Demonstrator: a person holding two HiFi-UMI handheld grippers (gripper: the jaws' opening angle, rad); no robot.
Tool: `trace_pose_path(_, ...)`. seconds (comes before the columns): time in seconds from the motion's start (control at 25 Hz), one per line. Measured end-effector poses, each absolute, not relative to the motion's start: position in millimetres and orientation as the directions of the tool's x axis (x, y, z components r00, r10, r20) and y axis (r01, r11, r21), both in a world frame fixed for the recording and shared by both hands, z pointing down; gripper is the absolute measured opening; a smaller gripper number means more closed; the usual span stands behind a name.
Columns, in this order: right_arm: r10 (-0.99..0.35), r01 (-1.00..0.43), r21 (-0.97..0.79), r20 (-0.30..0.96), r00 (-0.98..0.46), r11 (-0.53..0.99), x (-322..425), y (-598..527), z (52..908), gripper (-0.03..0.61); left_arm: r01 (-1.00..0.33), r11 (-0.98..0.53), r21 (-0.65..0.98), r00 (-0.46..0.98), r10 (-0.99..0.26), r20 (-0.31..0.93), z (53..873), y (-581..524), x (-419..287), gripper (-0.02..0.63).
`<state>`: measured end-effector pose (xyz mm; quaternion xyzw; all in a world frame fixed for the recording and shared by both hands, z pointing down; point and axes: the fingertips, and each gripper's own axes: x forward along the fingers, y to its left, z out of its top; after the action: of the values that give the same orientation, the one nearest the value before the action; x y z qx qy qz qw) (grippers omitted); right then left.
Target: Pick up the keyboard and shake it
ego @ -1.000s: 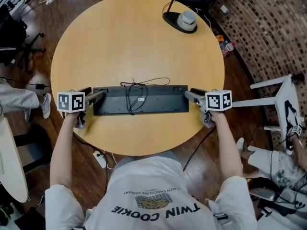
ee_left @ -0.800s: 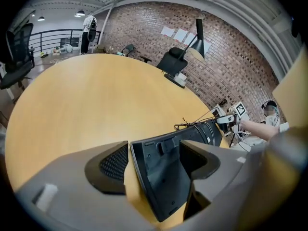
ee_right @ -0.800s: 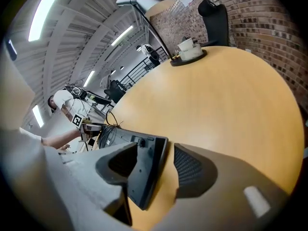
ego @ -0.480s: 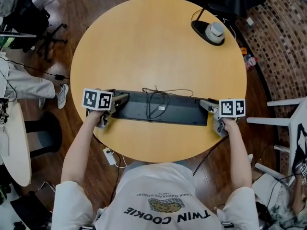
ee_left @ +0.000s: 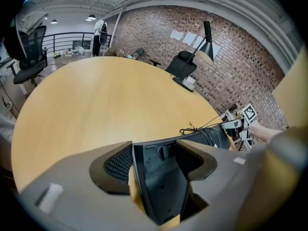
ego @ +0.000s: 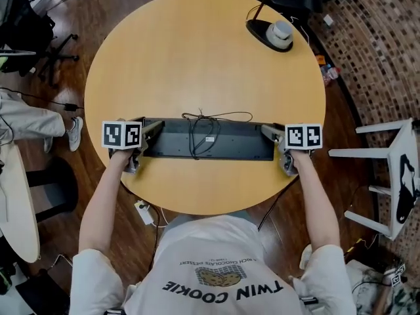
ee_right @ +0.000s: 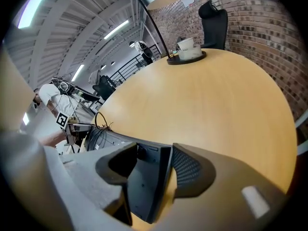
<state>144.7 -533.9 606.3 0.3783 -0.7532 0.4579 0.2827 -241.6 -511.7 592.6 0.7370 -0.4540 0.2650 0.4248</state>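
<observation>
The black keyboard [ego: 223, 140] lies bottom side up near the front of the round wooden table [ego: 203, 58], its cable [ego: 197, 126] bundled on its back. My left gripper [ego: 152, 130] is at its left end, my right gripper [ego: 268, 132] at its right end. In the left gripper view the keyboard's end [ee_left: 161, 177] sits between the jaws, which are closing; a strip of table shows beside the left pad [ee_left: 118, 165]. In the right gripper view the other end [ee_right: 144, 177] sits between wide jaws, with a gap at the right pad [ee_right: 187, 170].
A desk lamp's black base [ego: 269, 33] holding a white object stands at the table's far right edge. On the floor are a white stool [ego: 387, 163] at the right, a power strip [ego: 143, 212] below the table's front edge, and a seated person's leg [ego: 26, 120] at the left.
The head camera's view has swung left and back. The keyboard has kept its place on the table, and both grippers have stayed at its ends.
</observation>
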Motion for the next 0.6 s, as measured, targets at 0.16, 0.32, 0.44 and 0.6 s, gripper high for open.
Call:
trace_pose_path(0.16, -0.369, -0.837, -0.437, 0.757, -0.540, 0.329, 144, -530, 595, 0.230, -0.899, -0.251, 0.358, 0.438, -0.497, 0.749, 583, -507, -243, 0.288)
trace_pose_path(0.32, -0.439, -0.842, -0.380, 0.727, -0.527, 0.382, 143, -524, 576, 0.230, -0.906, -0.301, 0.299, 0.421, -0.555, 0.717, 564, -501, -246, 0.282)
trace_pose_path(0.44, -0.496, -0.845, -0.330, 0.696, -0.519, 0.421, 143, -516, 560, 0.230, -0.904, -0.339, 0.262, 0.420, -0.582, 0.696, 551, -492, -246, 0.279)
trace_pose_path(0.6, -0.561, -0.847, -0.249, 0.657, -0.503, 0.469, 142, -500, 538, 0.230, -0.897, -0.393, 0.203, 0.420, -0.614, 0.668, 534, -477, -246, 0.272)
